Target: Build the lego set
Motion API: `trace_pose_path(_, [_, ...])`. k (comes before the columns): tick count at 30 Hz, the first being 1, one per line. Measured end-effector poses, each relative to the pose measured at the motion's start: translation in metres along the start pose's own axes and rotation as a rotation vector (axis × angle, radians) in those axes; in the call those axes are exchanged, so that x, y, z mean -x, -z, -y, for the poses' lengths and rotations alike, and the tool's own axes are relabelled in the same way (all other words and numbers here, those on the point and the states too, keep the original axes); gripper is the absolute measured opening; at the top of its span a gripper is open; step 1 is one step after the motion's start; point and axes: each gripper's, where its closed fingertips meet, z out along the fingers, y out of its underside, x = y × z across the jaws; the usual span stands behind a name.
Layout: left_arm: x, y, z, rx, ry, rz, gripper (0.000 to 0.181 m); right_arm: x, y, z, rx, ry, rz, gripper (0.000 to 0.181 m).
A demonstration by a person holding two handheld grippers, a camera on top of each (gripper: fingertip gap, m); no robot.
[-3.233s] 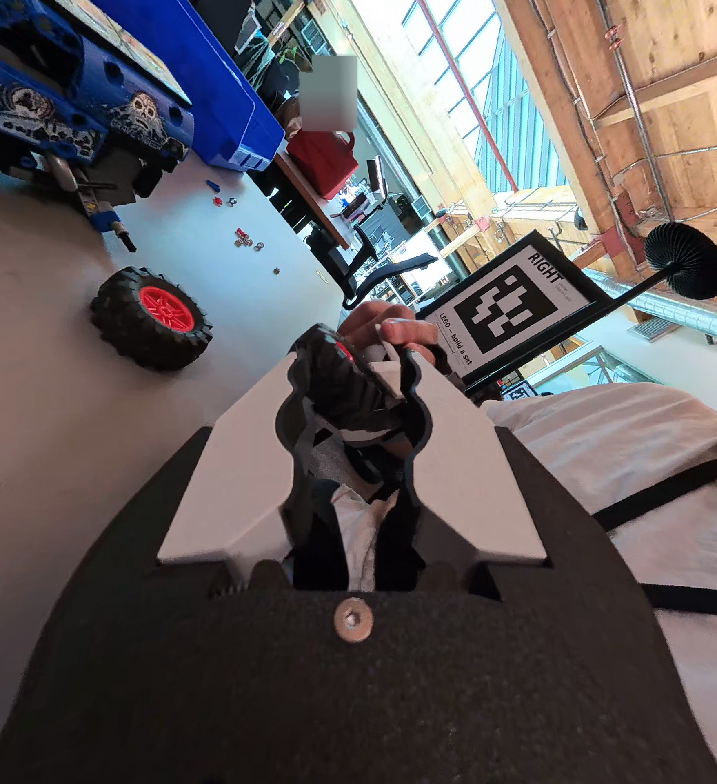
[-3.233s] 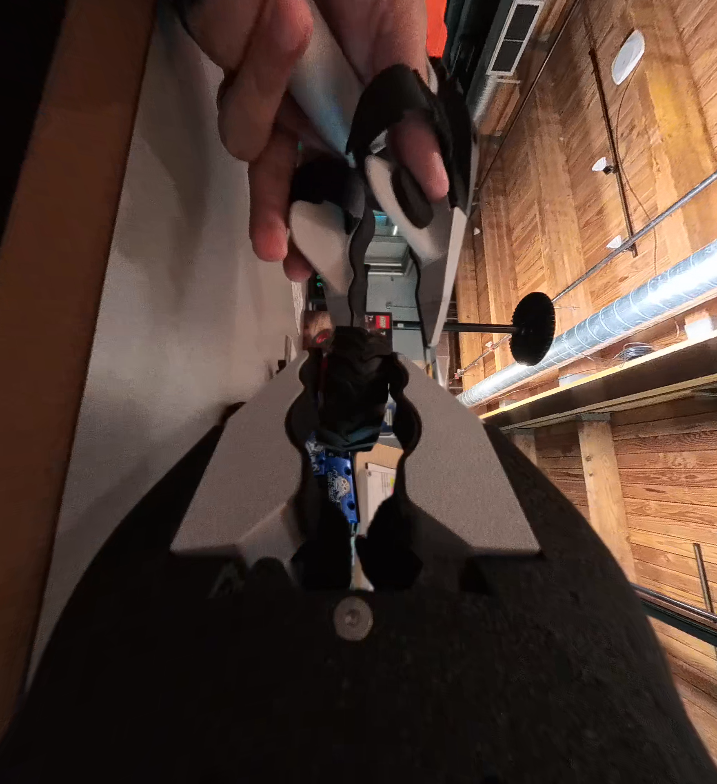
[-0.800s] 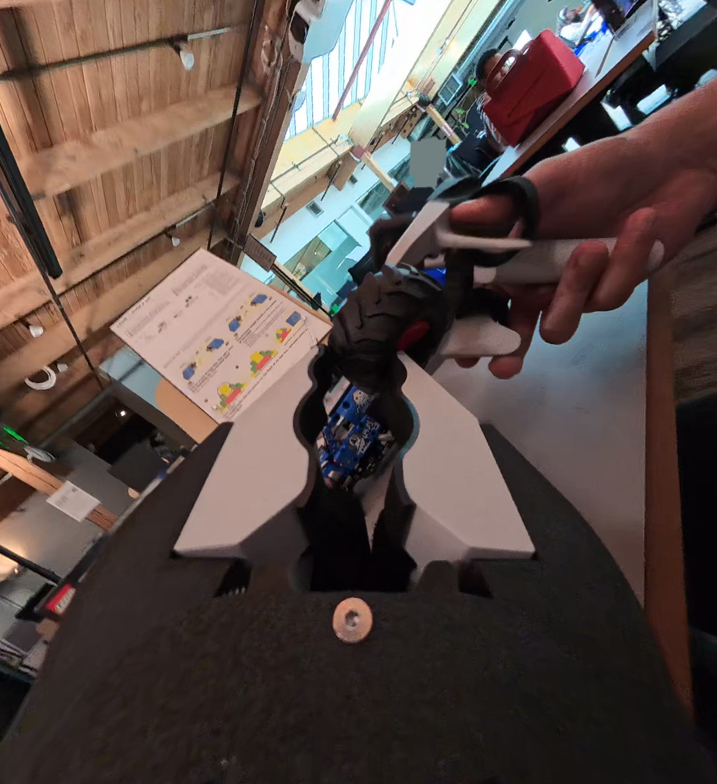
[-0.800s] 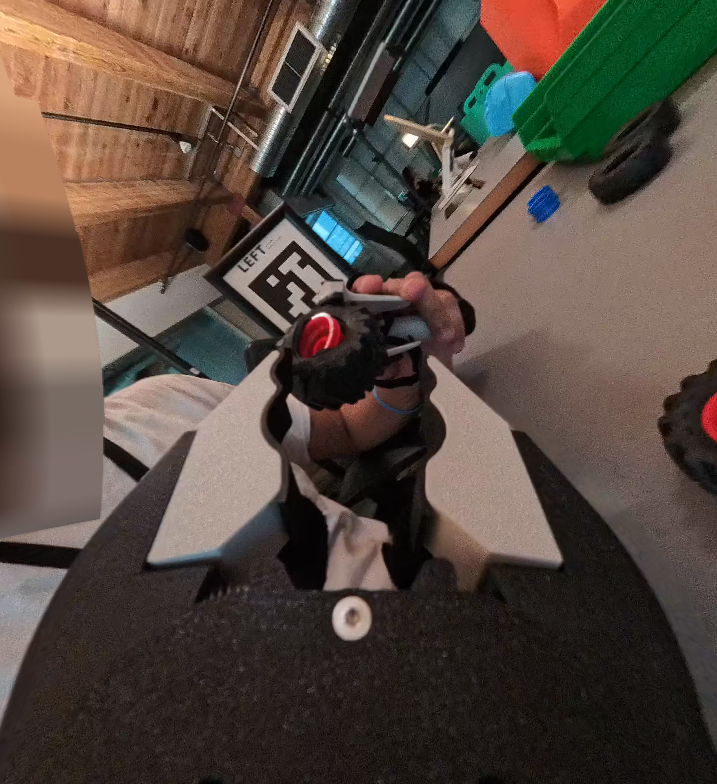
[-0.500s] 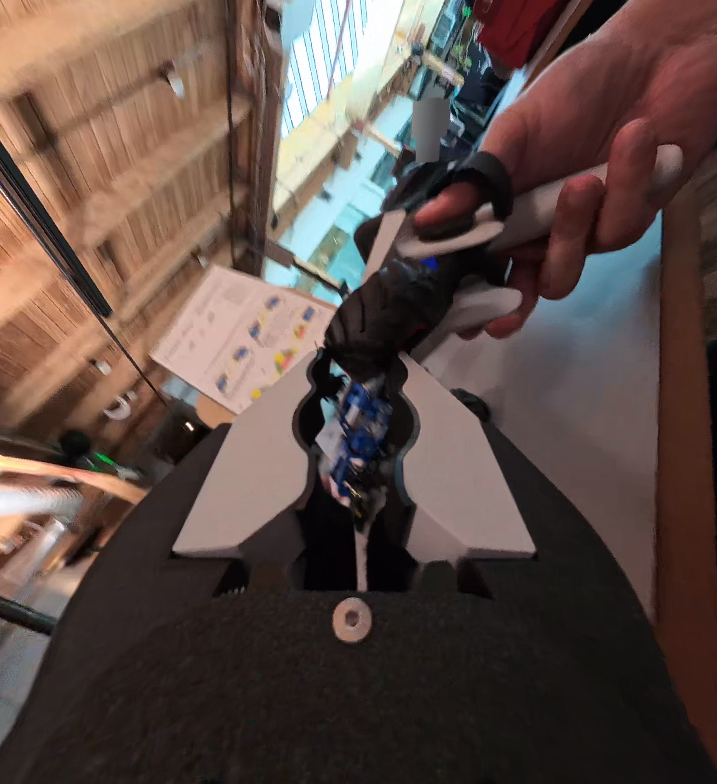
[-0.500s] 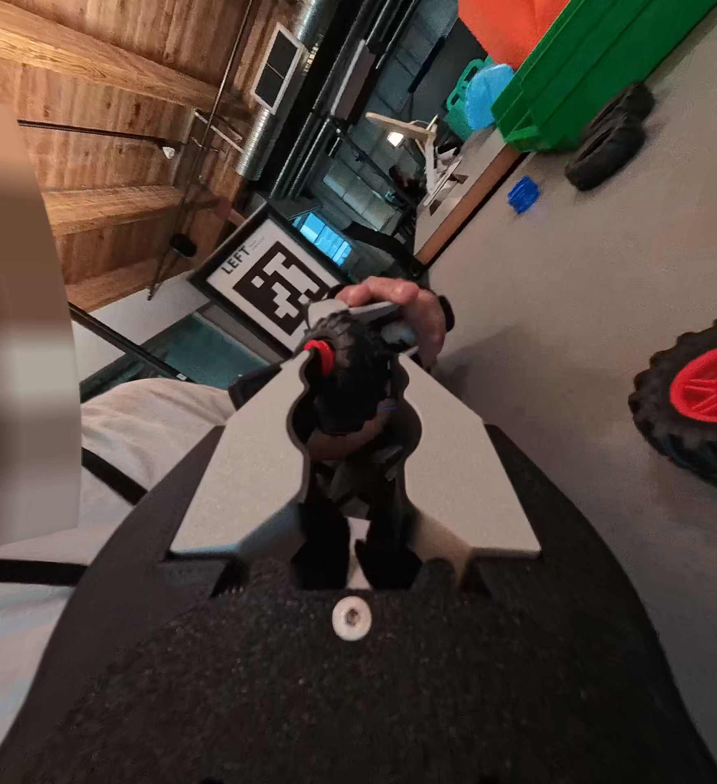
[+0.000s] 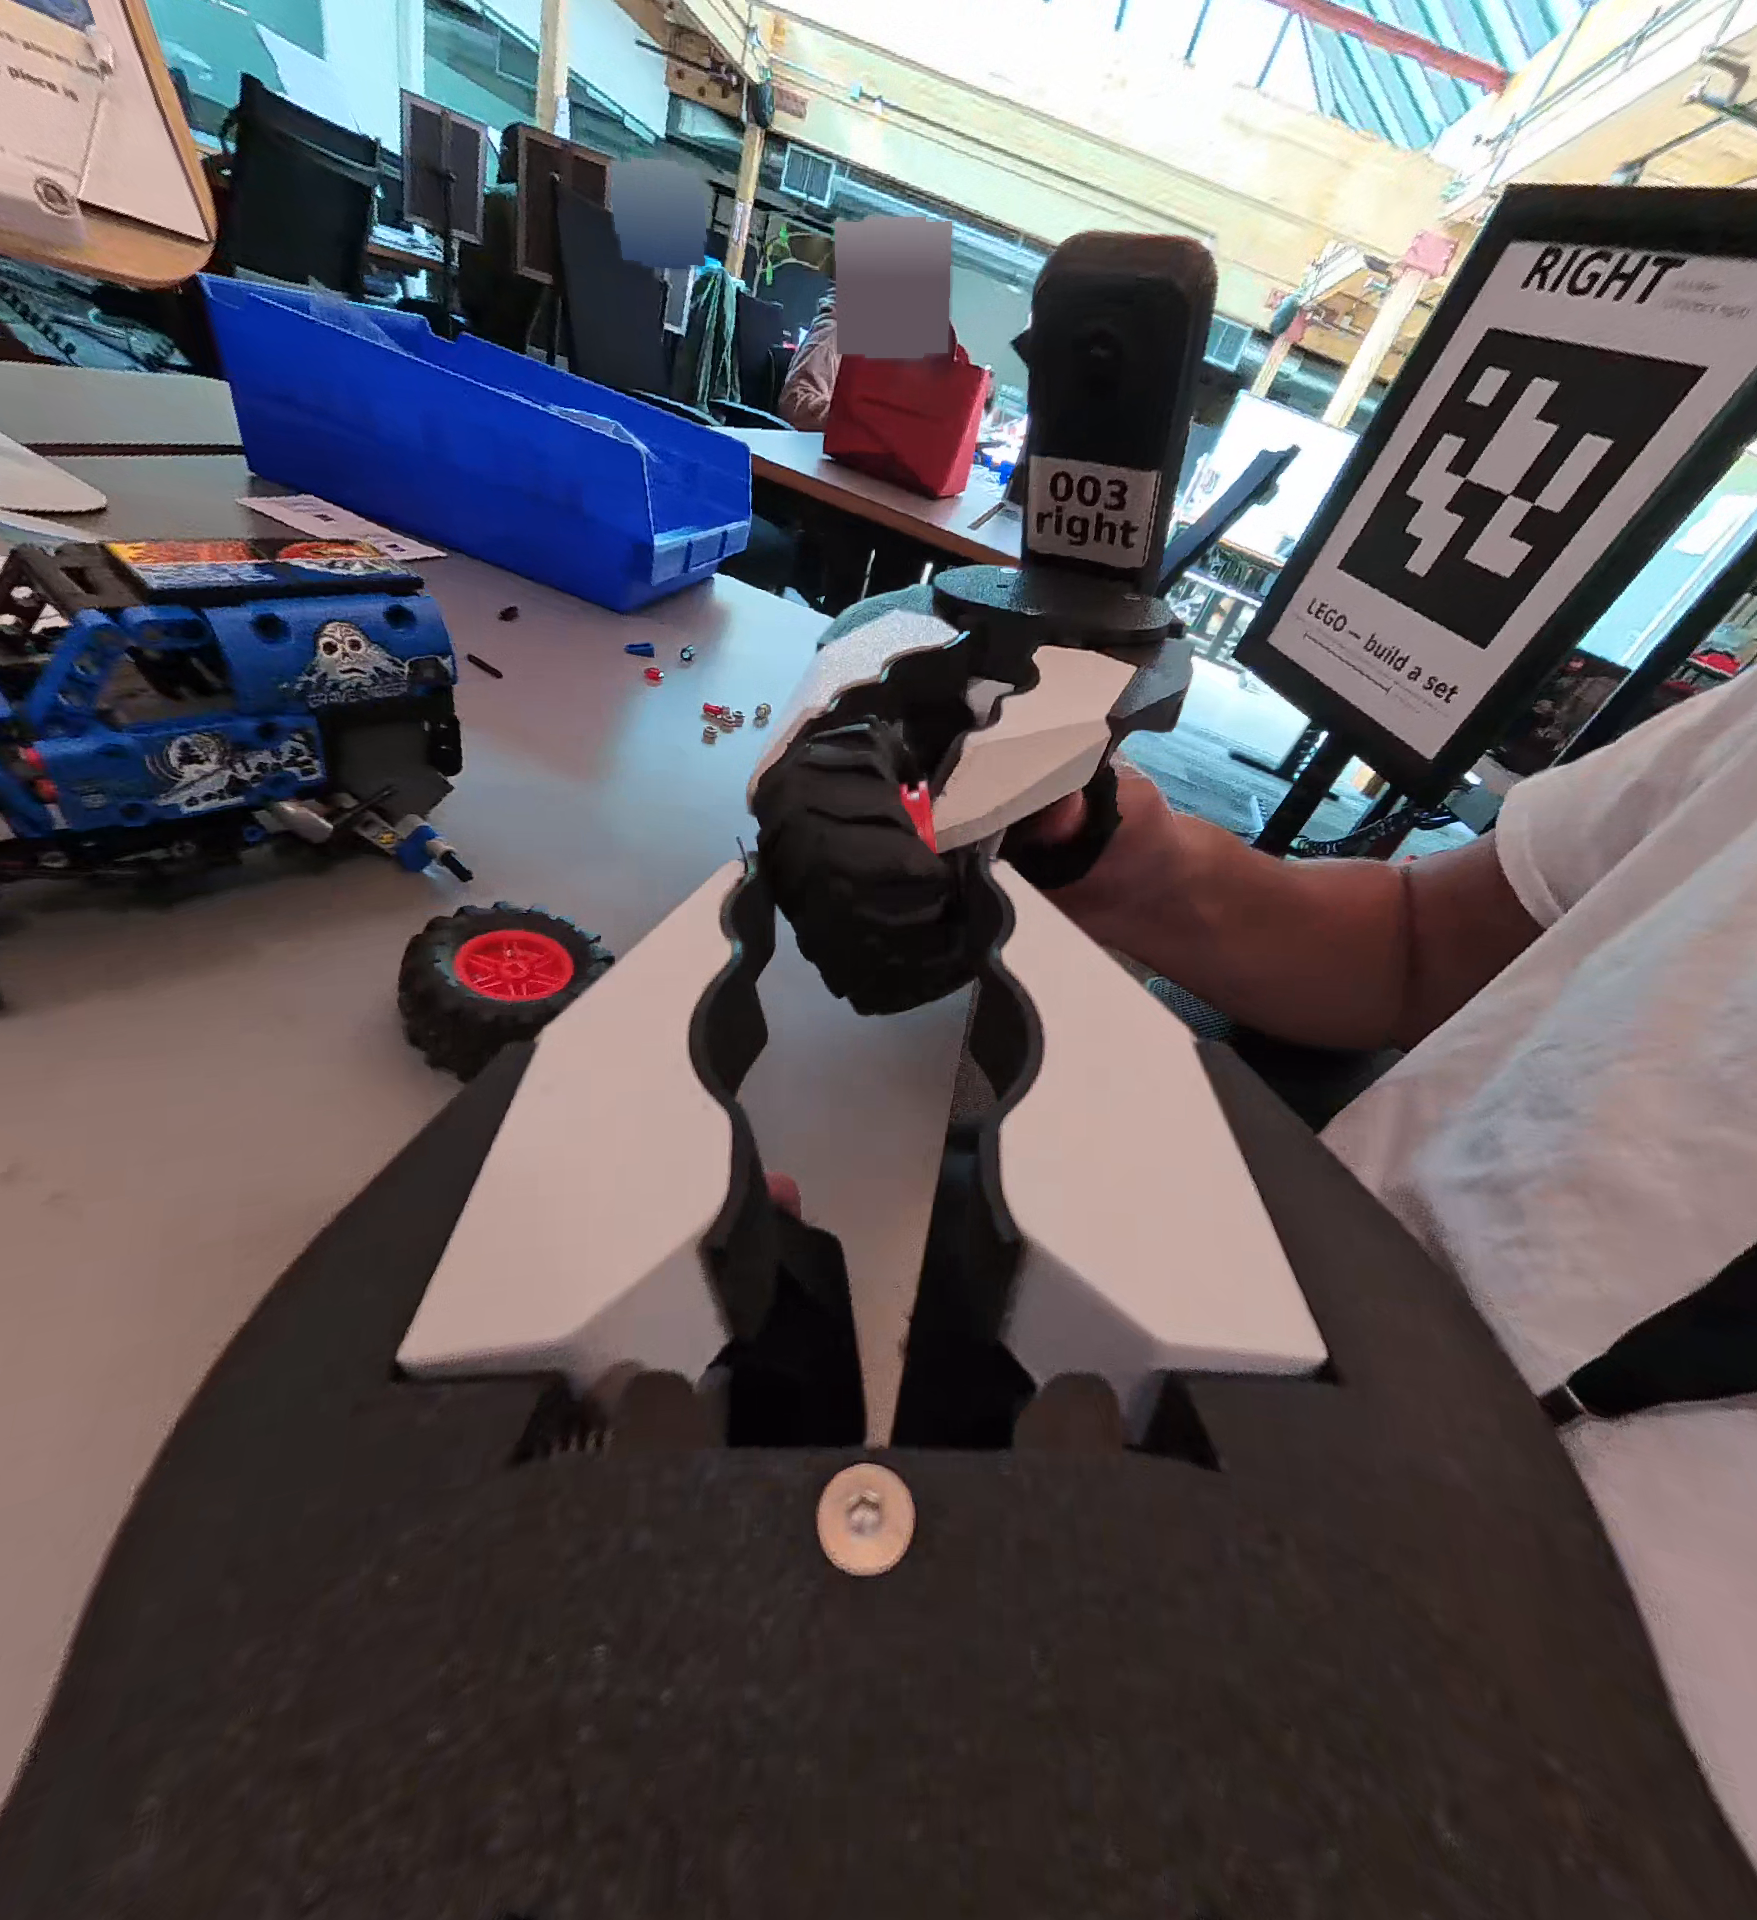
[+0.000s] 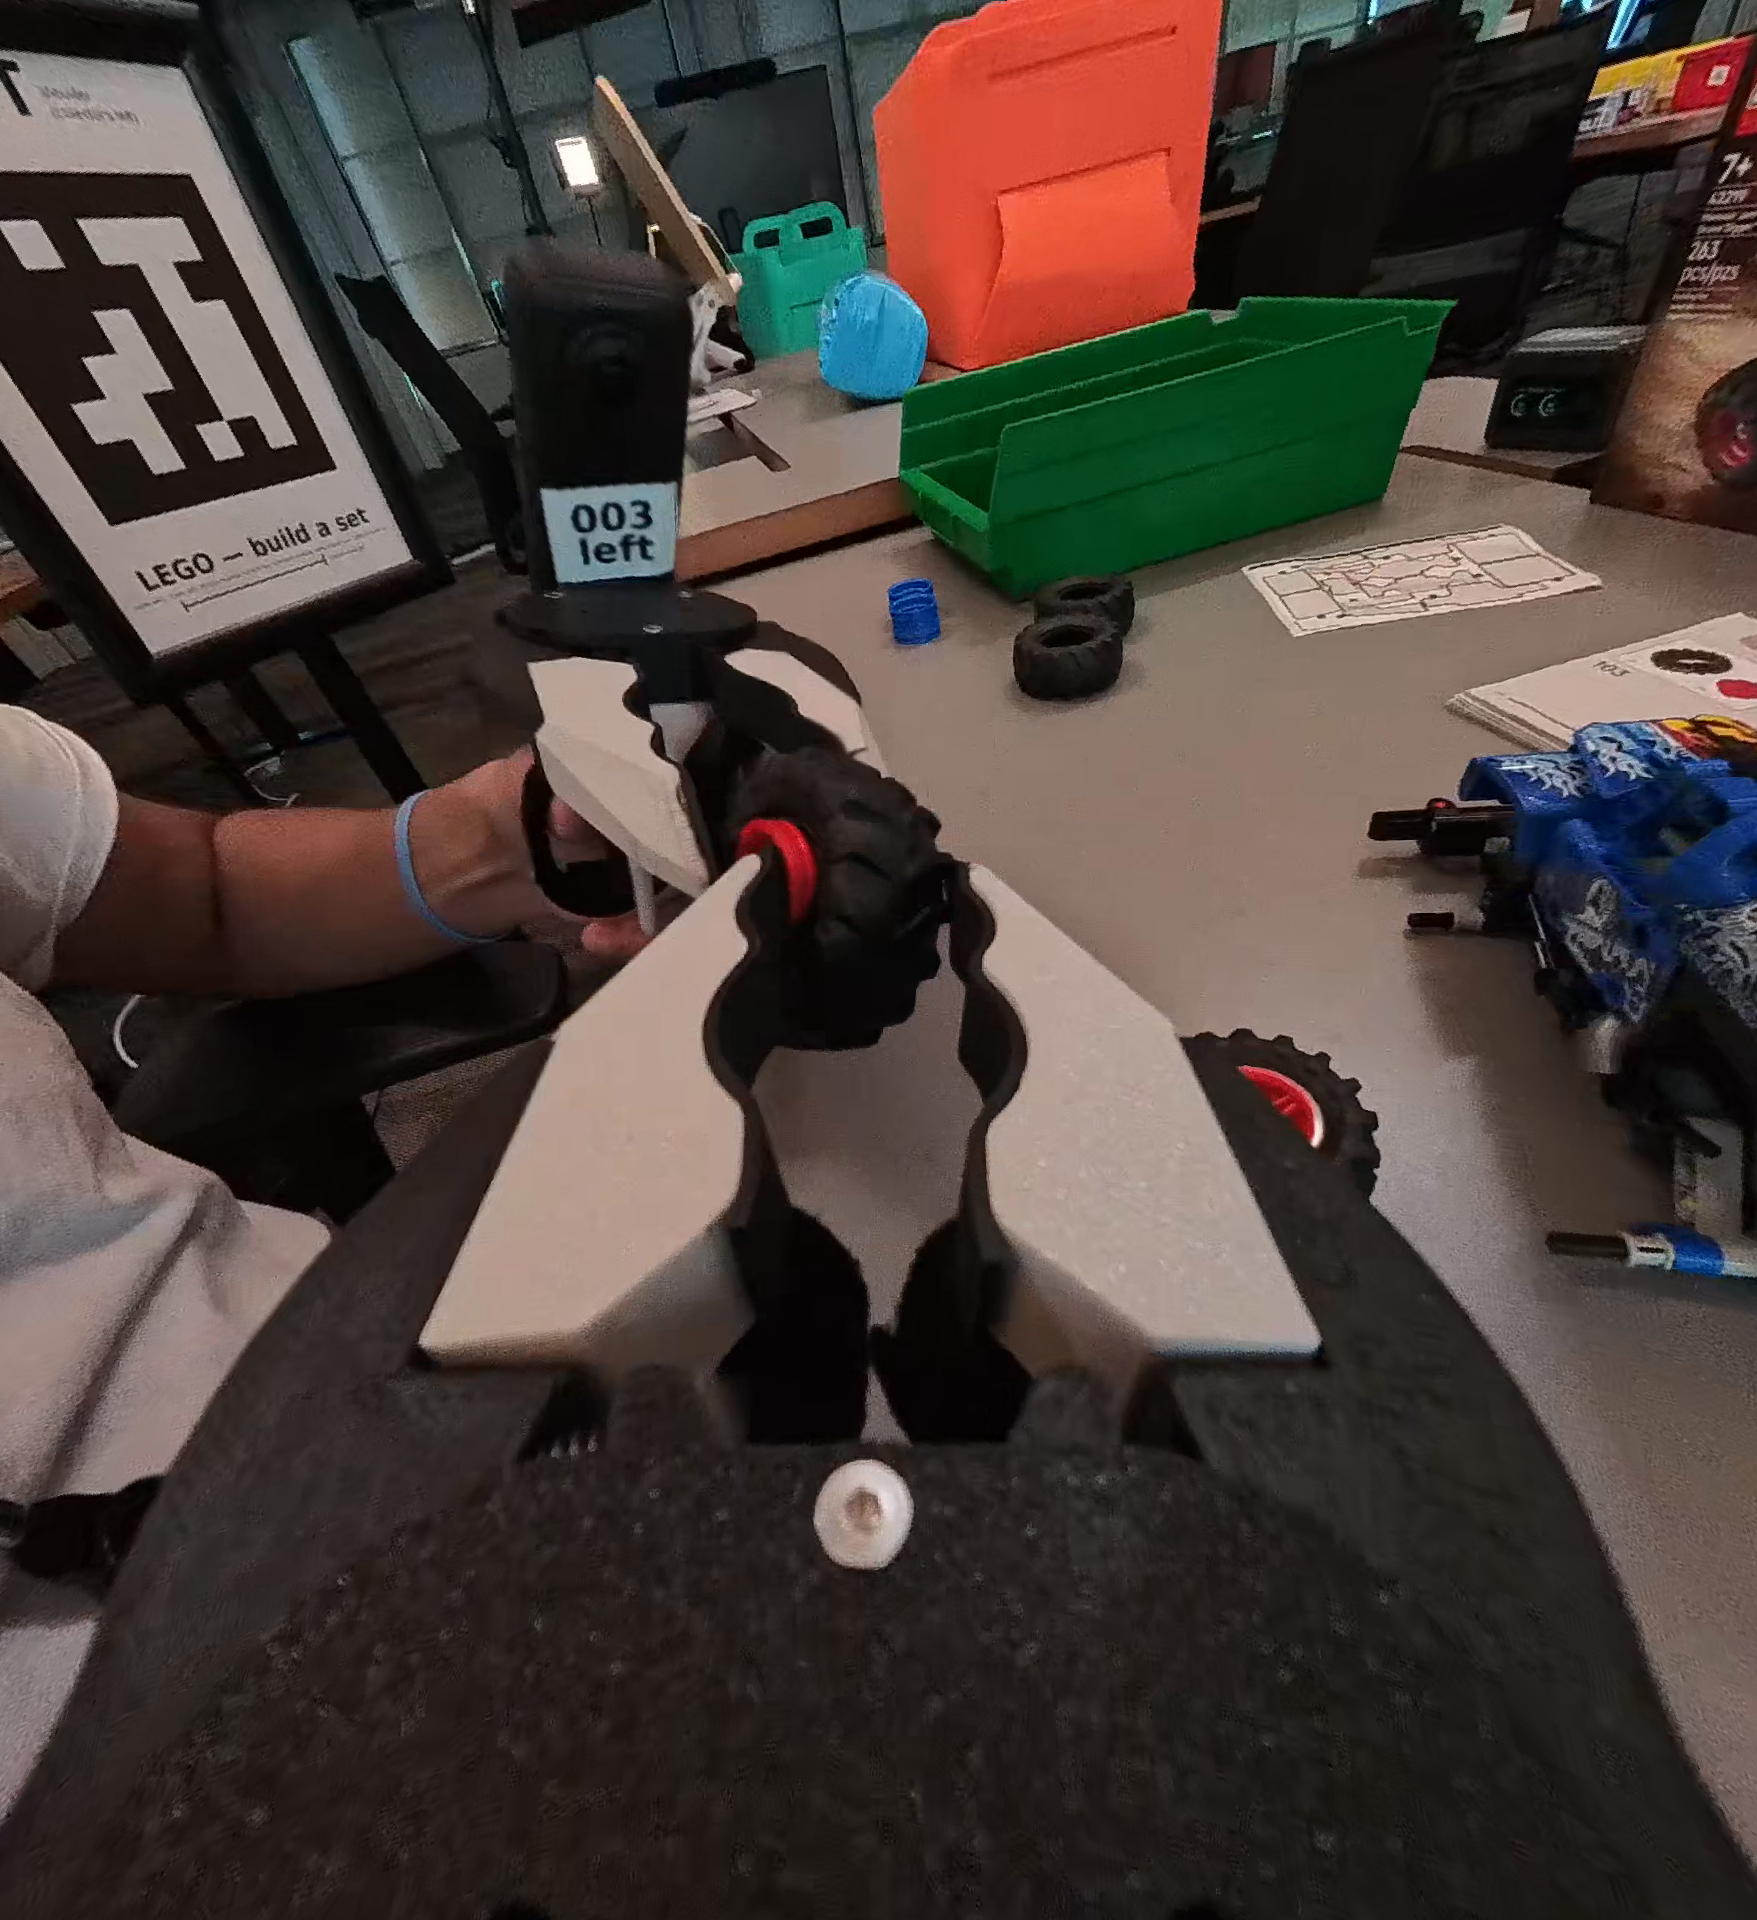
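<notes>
Above the worktop (image 8: pixel 1217 831), a wheel (image 7: pixel 869 894) is pinched between both sets of jaws: left gripper (image 7: pixel 869 925) and right gripper (image 8: pixel 858 935). Rubber tyre judged light, soft, grippy; red hub (image 8: pixel 786 862) stiff. Tread is best gripped, hub left clear for the truck (image 7: pixel 178 717).

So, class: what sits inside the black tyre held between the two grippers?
A red hub shows inside the black tyre; only its edge is visible. The rest is covered by both grippers' jaws, closed on the tyre.
</notes>
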Motion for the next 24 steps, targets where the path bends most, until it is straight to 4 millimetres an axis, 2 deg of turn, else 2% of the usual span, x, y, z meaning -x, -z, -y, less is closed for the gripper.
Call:
trace_pose_path(2, [0.002,0.0,0.001,-0.001,-0.028,0.03,0.033,-0.001,-0.001,-0.003,0.025,-0.017,0.0,0.03])
trace_pose_path(9, [0.016,0.0,-0.005,0.045,-0.333,0.264,0.029,-0.009,-0.007,-0.012,0.099,0.05,-0.128,0.023])
trace_pose_path(12, [0.019,0.001,-0.004,0.046,-0.382,0.318,0.029,-0.011,-0.007,-0.012,0.109,0.044,-0.157,0.022])
trace_pose_path(20, [0.029,0.0,-0.005,0.087,-0.563,0.445,0.028,-0.02,-0.004,-0.011,0.14,0.163,-0.287,0.023])
trace_pose_path(24, [0.027,0.002,-0.004,0.089,-0.398,0.359,0.032,-0.021,-0.004,-0.007,0.052,0.088,-0.248,0.026])
